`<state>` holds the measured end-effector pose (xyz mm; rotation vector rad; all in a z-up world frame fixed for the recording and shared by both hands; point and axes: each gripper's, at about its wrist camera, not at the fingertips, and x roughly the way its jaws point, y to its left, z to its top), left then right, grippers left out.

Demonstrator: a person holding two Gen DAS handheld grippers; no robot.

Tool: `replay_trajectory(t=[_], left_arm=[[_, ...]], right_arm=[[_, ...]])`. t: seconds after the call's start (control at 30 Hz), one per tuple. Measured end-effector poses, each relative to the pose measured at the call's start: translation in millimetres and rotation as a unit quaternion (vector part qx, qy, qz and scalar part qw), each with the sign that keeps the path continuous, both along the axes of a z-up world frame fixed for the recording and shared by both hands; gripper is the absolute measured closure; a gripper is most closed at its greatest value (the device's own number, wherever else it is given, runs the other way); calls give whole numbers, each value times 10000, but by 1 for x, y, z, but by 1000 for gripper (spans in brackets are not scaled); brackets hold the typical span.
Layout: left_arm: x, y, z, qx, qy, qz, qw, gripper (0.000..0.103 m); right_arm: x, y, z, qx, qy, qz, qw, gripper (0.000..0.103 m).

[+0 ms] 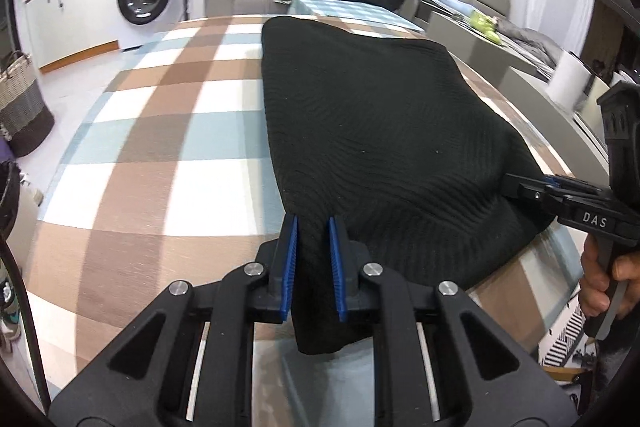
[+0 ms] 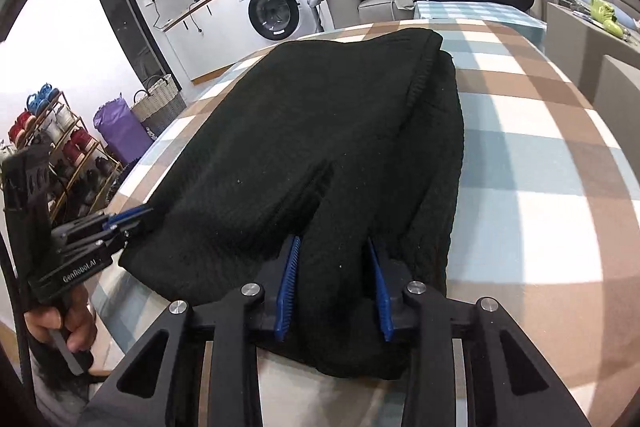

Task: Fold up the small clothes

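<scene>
While both grippers bite the near edge of the black knit (image 1: 372,123), the risk sits in how unevenly they hold it. That knit lies already folded lengthwise on the checked cloth (image 1: 160,131), its near end hanging a little past the table's front edge. The left gripper (image 1: 313,227) is clenched on a narrow pinch at the near left corner, blue pads (image 1: 291,259) pressed into the fabric. The right gripper (image 2: 334,247) is clamped on a thicker bunch at the near right corner, so its jaws stand wider apart.

I'd judge the next move to be carrying this end over toward the far one. If the thin left pinch catches only the top layer, the layers will peel apart in the lift and the fold will come out crooked. Should one hand travel faster than the other, the heavy knit will skew or drag the checked cloth with it. A seam on the right side (image 2: 424,75) shows the layers already sitting slightly offset there, which a hasty fold will only worsen.
</scene>
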<state>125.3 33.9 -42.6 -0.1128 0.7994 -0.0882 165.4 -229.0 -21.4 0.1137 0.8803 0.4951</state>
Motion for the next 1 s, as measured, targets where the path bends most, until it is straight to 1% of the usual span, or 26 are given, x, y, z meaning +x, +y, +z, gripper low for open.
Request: replay_trajectory(t=[0.13, 0.17, 0.23, 0.3, 0.37, 0.4, 0.43, 0.47, 0.5, 0.53, 0.57, 0.63, 0.67, 0.73, 0.77, 0.83, 0.87, 0.9, 0.93, 0.97, 1.0], left_arm=[[1, 9, -1, -71, -11, 61, 10000, 89], [0, 9, -1, -37, -27, 72, 10000, 89], [-1, 8, -2, 80, -10, 81, 9999, 86], [-3, 6, -2, 148, -7, 99, 9998, 81], [-6, 6, -1, 115, -22, 97, 9999, 79], [-8, 6, 0, 88, -16, 95, 9999, 72], [-11, 6, 0, 30, -37, 88, 9999, 63], [-14, 6, 1, -35, -83, 70, 9999, 59], [-17, 6, 1, -57, -127, 59, 9999, 52], [-19, 5, 1, -32, -156, 71, 9998, 49], [-21, 4, 1, 10, -171, 82, 9998, 49], [-27, 0, 1, 24, -194, 5, 9998, 48], [-29, -2, 1, 41, -194, -2, 9998, 48], [-35, -3, 1, 52, -247, -17, 9997, 46], [-38, -2, 2, 4, -303, -36, 9995, 44], [-45, -2, 4, -91, -399, -29, 9992, 30], [-49, -1, 6, -129, -492, -26, 9987, 27], [-52, -2, 8, -125, -566, -35, 9983, 23], [-57, -3, 11, -90, -680, -40, 9976, 19], [-62, -5, 14, -42, -798, -35, 9968, 18], [-66, -6, 16, -11, -892, -30, 9960, 17]], right_arm=[[3, 9, 0, -90, -82, 34, 9999, 70], [1, 9, 0, -130, -103, 67, 9998, 69], [-2, 7, 1, -130, -103, 97, 9998, 67], [-6, 1, 4, -86, -102, 87, 9999, 62], [-13, -2, 7, -73, -166, 52, 9998, 62], [-17, -5, 9, -42, -211, 52, 9998, 62], [-20, -8, 10, 5, -256, 54, 9997, 62], [-24, -10, 10, -2, -297, 29, 9996, 62], [-28, -13, 8, -103, -319, -38, 9994, 62], [-29, -13, 6, -184, -307, -46, 9993, 62], [-31, -14, 4, -276, -286, -35, 9992, 62], [-36, -20, 2, -202, -320, -56, 9993, 61], [-39, -21, 3, -228, -350, -56, 9991, 59], [-44, -22, 3, -301, -402, -110, 9987, 48], [-47, -25, 2, -266, -411, -168, 9987, 40], [-51, -29, 2, -142, -427, -216, 9988, 37], [-55, -30, 4, -77, -487, -222, 9985, 29], [-62, -31, 6, 54, -644, -176, 9978, 17], [-67, -29, 8, 115, -753, -149, 9970, 11], [-73, -28, 11, 189, -932, -133, 9954, 4], [-79, -26, 14, 195, -1130, -131, 9933, 0]])
